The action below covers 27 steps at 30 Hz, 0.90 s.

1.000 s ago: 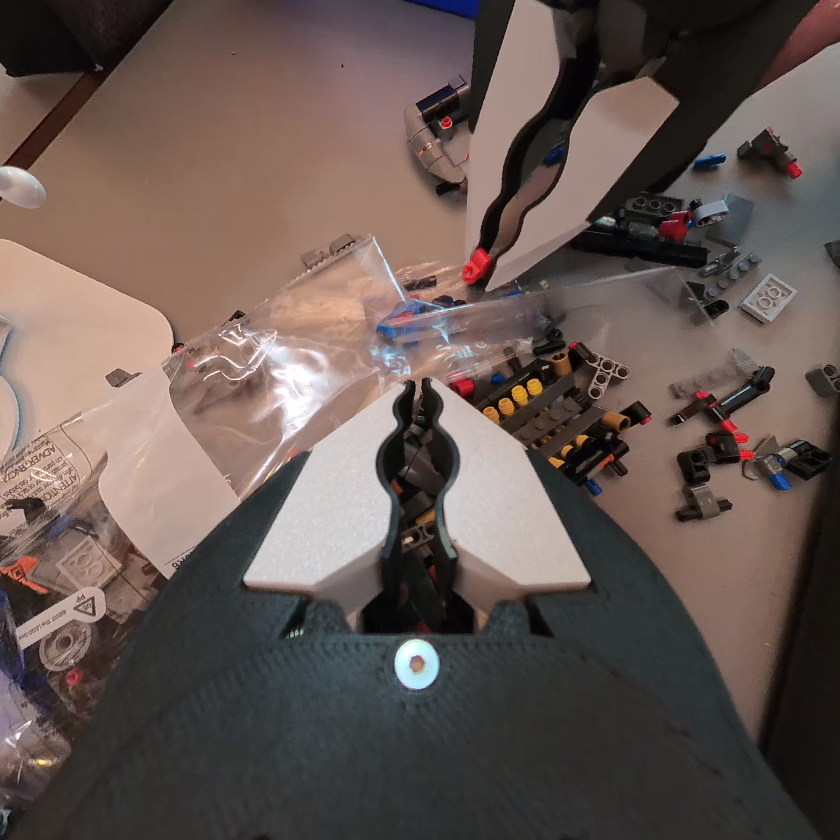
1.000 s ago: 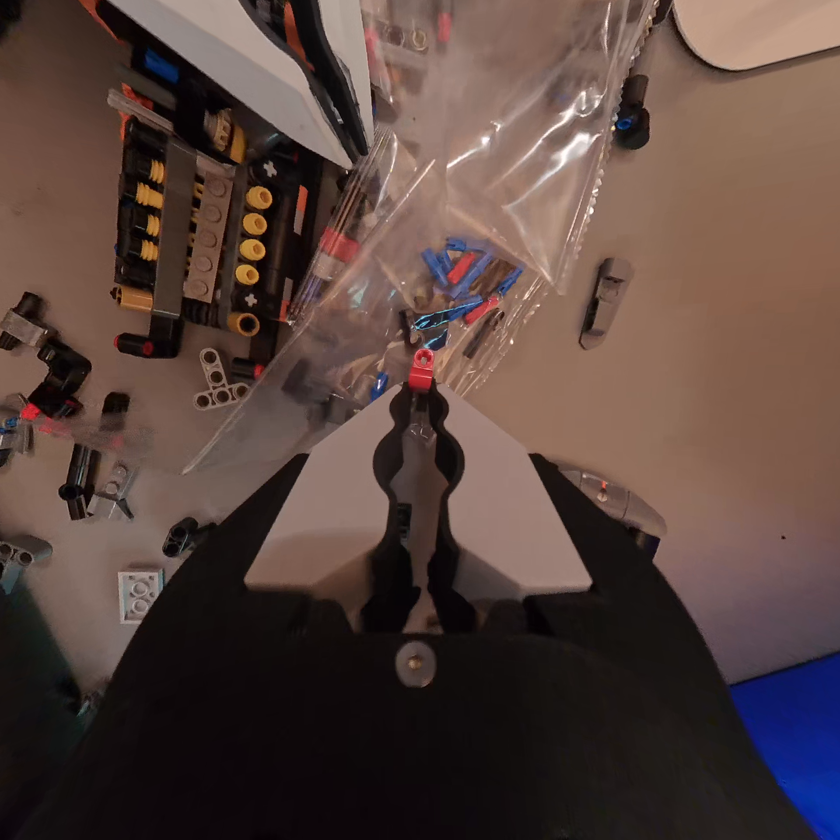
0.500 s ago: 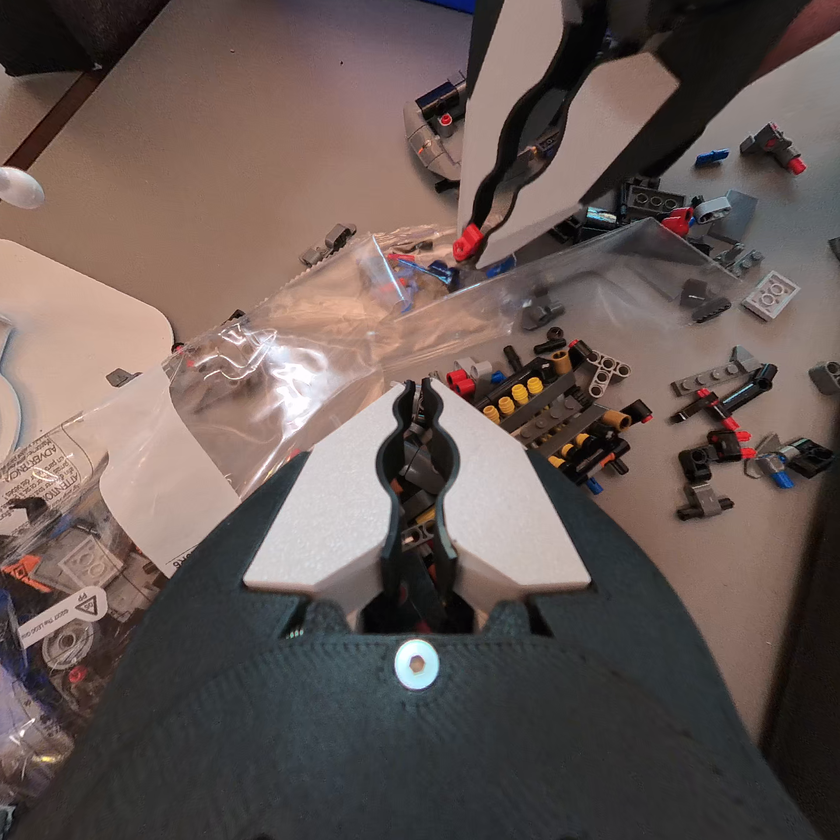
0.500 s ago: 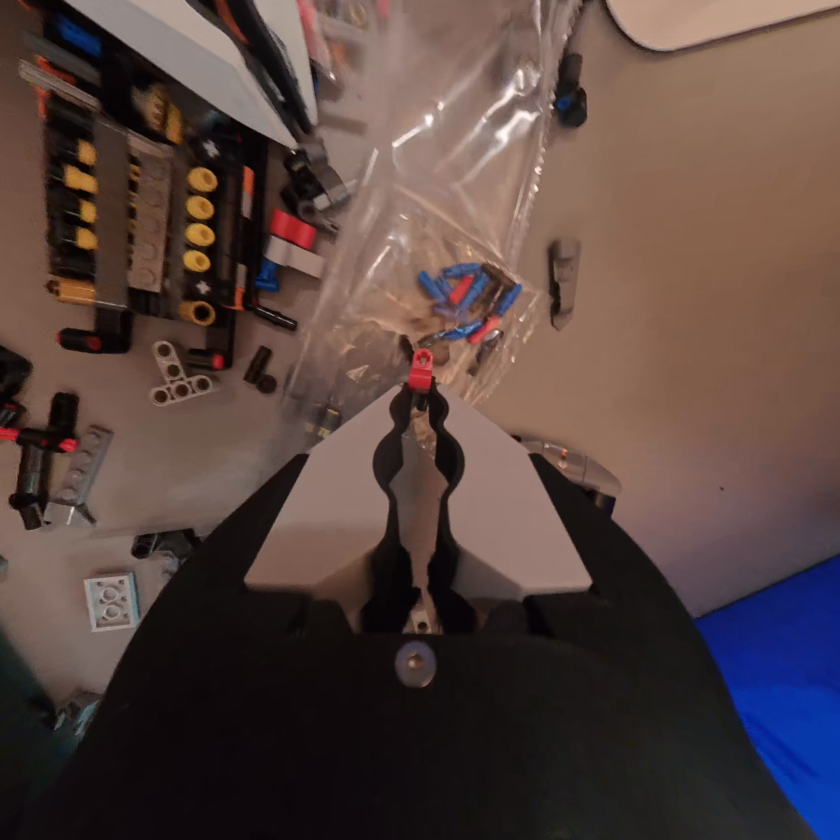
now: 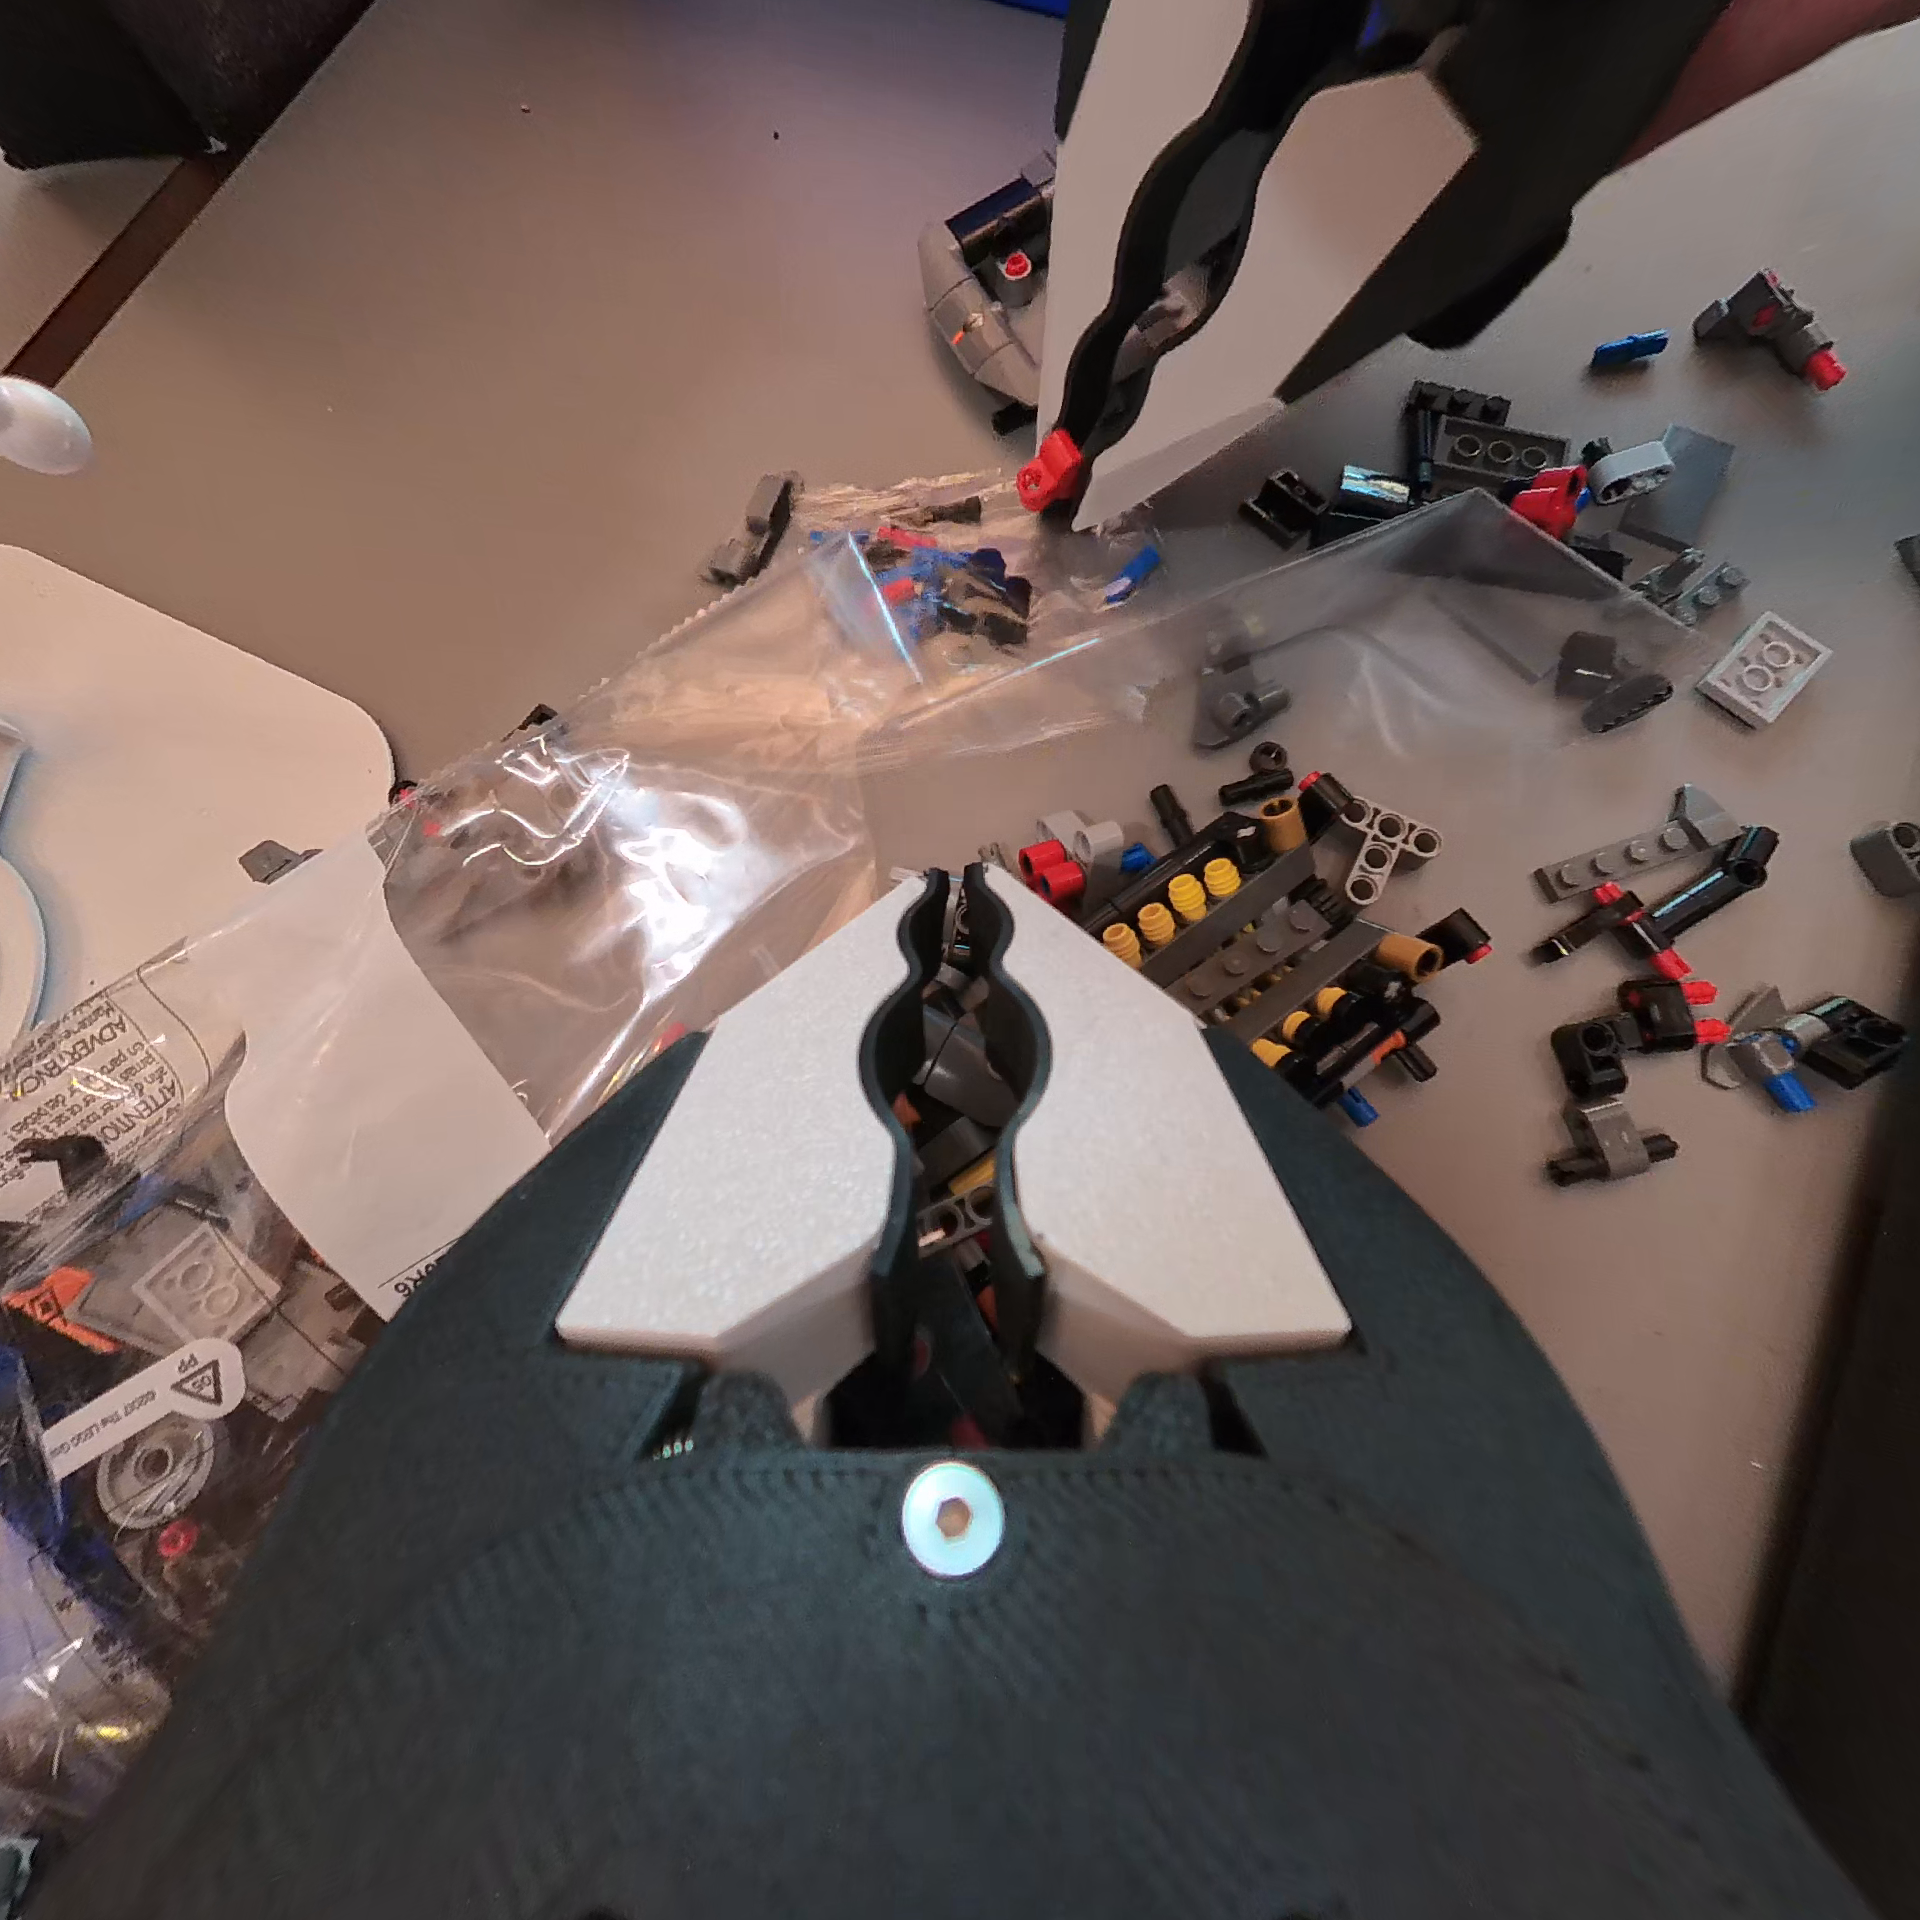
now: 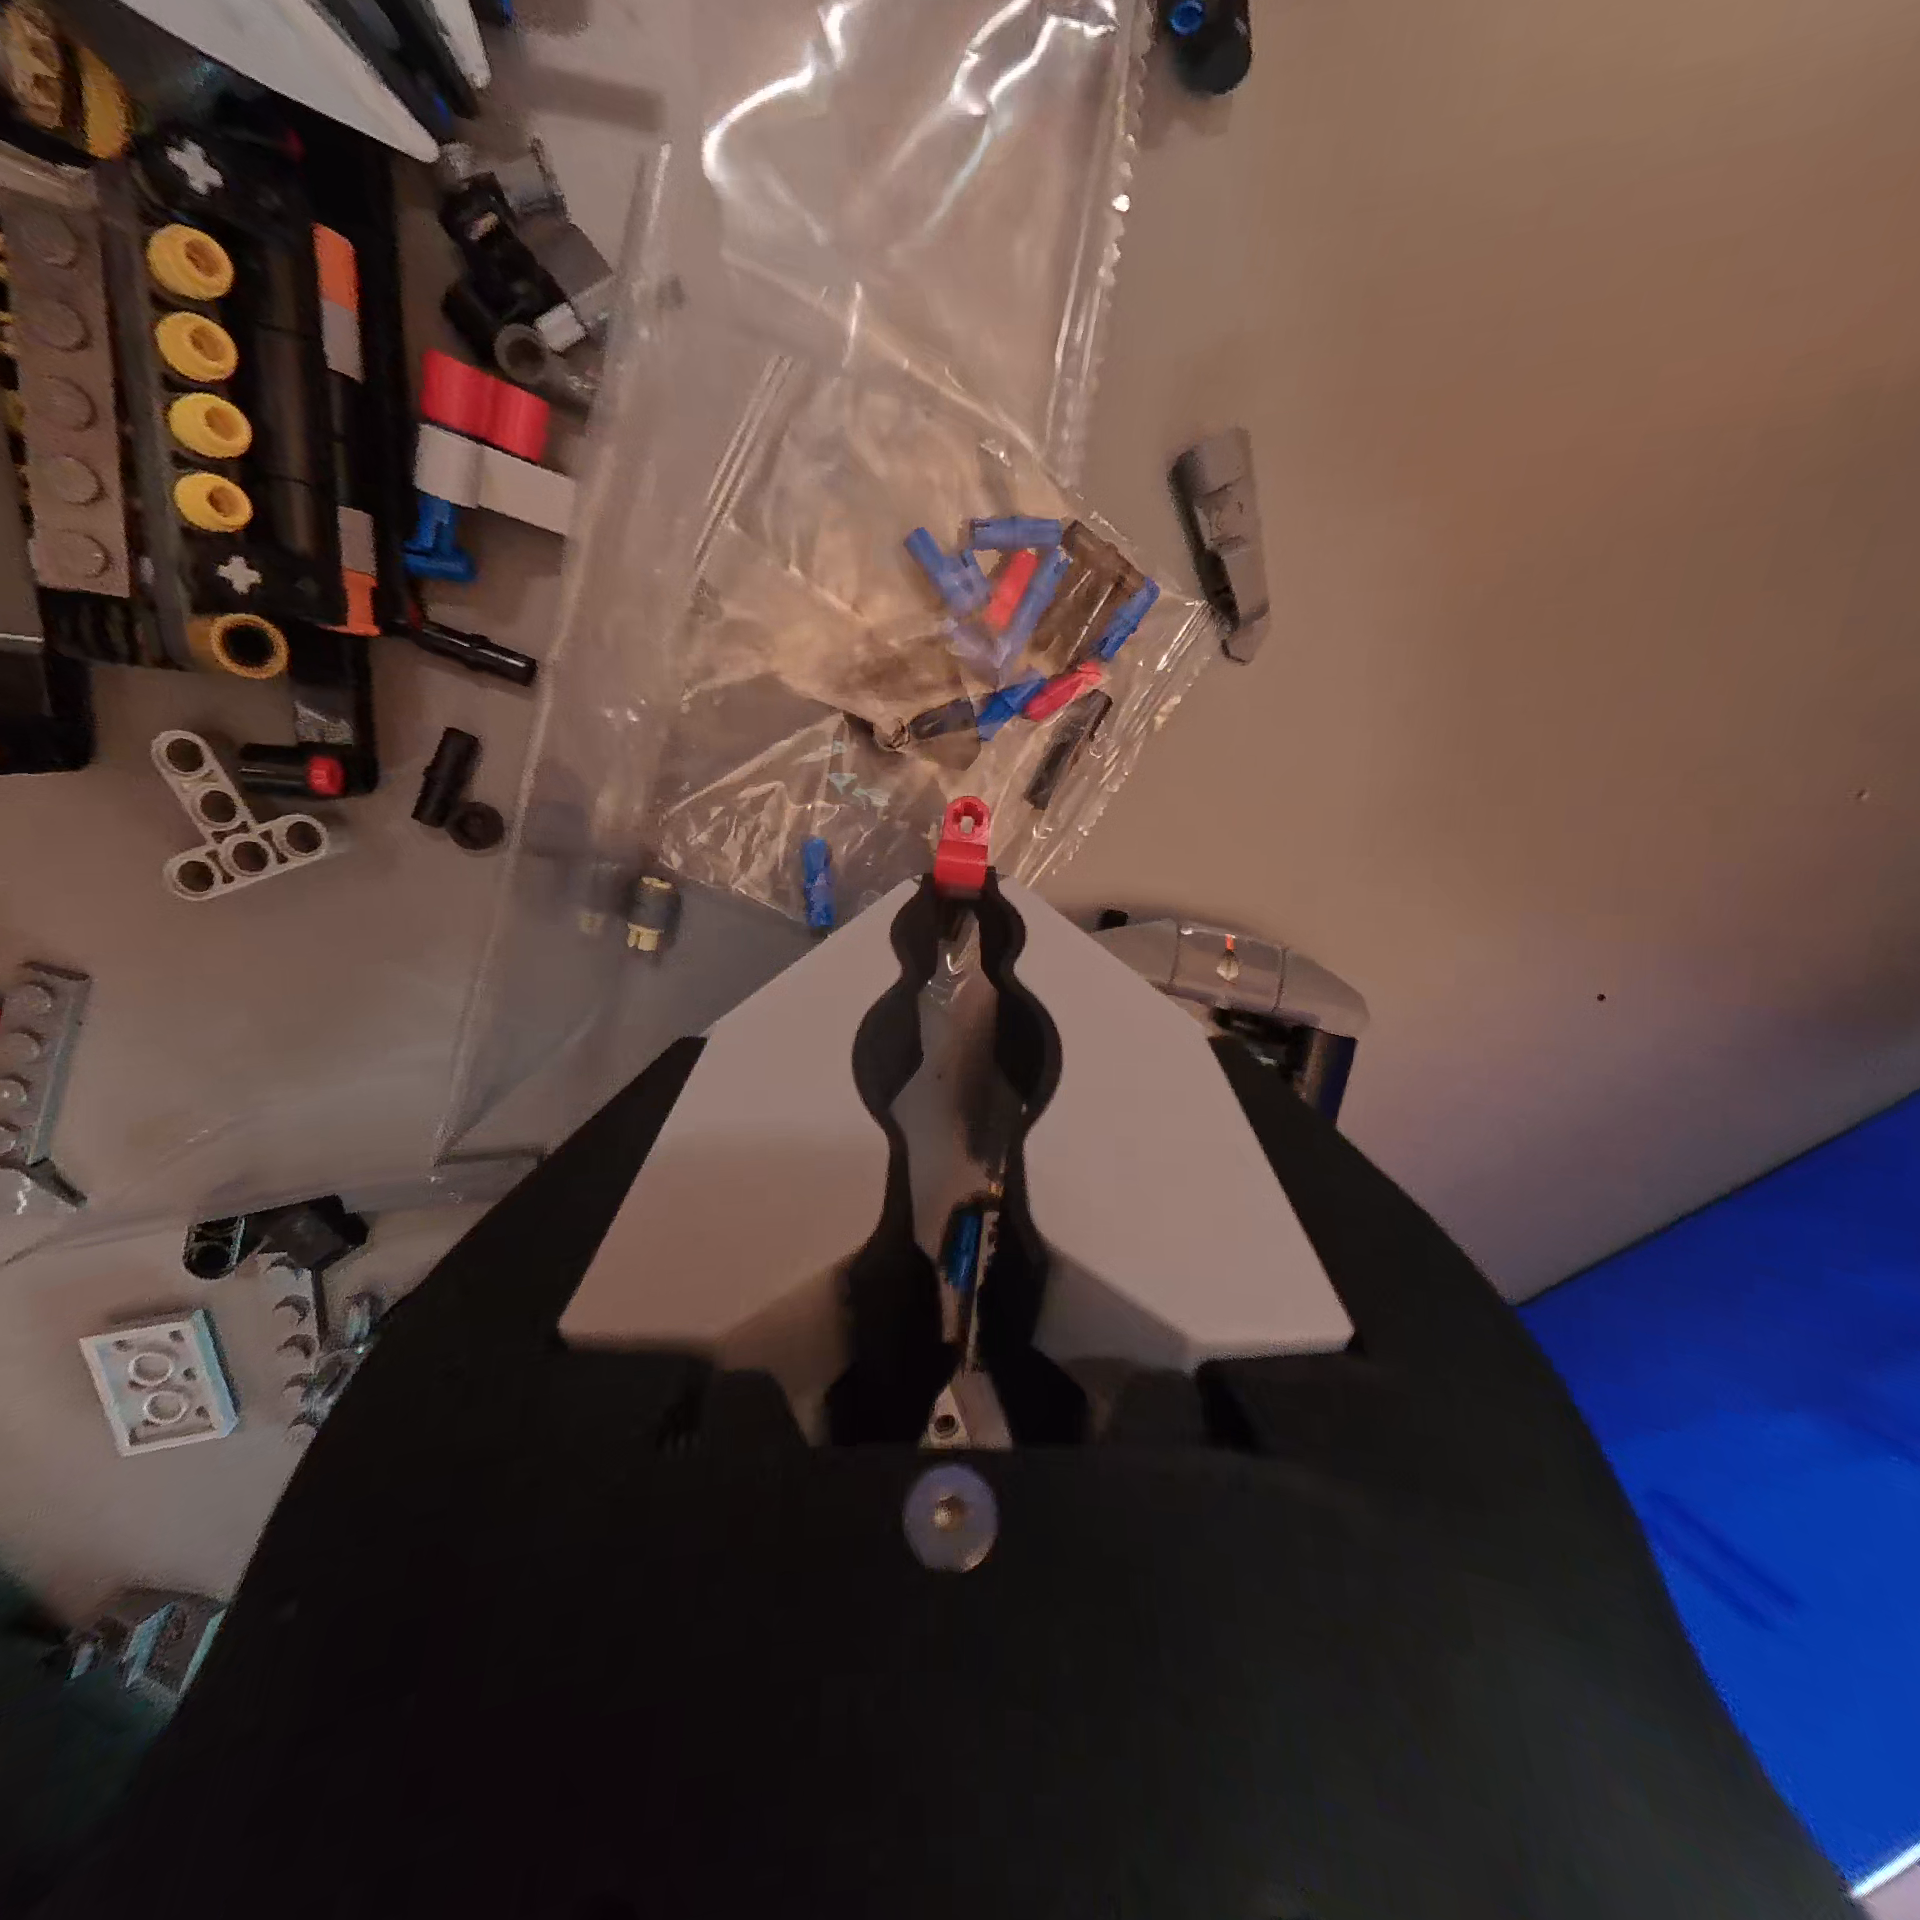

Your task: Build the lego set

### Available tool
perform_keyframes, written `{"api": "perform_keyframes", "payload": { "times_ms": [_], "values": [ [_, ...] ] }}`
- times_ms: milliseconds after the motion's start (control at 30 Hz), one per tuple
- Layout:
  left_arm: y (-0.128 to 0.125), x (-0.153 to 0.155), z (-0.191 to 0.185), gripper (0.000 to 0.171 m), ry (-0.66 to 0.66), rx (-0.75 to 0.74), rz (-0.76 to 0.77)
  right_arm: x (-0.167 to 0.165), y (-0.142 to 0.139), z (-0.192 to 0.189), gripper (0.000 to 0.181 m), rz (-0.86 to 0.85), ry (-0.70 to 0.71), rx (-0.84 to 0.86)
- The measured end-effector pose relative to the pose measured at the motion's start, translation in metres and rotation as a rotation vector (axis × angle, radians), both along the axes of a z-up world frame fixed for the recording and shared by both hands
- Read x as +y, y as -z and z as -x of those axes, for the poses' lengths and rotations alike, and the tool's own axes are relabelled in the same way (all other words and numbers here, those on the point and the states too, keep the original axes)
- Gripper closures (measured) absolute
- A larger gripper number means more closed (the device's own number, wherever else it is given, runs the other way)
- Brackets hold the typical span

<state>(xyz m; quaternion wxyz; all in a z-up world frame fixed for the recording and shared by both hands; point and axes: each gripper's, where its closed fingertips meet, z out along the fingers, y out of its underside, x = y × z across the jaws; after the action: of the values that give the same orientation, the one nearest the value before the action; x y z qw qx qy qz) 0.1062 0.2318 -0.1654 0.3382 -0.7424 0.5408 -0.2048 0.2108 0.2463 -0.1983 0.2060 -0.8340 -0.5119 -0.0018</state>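
The right tongs (image 6: 961, 902) are pinching a small red connector (image 6: 962, 844) by its very end above the clear bag (image 6: 883, 582) on the table (image 5: 520, 312), a light, hard, slippery piece needing a deeper hold, while the left tongs (image 5: 954, 883), nearly closed, are gripping nothing visible.

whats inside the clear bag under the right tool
The clear bag holds a cluster of small pins, blue, red and dark. The right tool, gripping a red connector, hides the bag's near edge.
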Motion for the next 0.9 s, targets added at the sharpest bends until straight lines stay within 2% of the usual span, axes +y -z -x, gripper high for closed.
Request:
{"api": "perform_keyframes", "payload": {
  "times_ms": [533,900],
  "values": [
    [0.0,0.0,0.0,0.171,0.0,0.0,0.002,0.013,-0.001,-0.027,0.177,-0.039,0.123,-0.094],
    [0.0,0.001,0.0,0.17,-0.002,-0.001,0.003,0.017,-0.023,-0.005,0.177,-0.147,0.077,-0.018]
  ]
}}
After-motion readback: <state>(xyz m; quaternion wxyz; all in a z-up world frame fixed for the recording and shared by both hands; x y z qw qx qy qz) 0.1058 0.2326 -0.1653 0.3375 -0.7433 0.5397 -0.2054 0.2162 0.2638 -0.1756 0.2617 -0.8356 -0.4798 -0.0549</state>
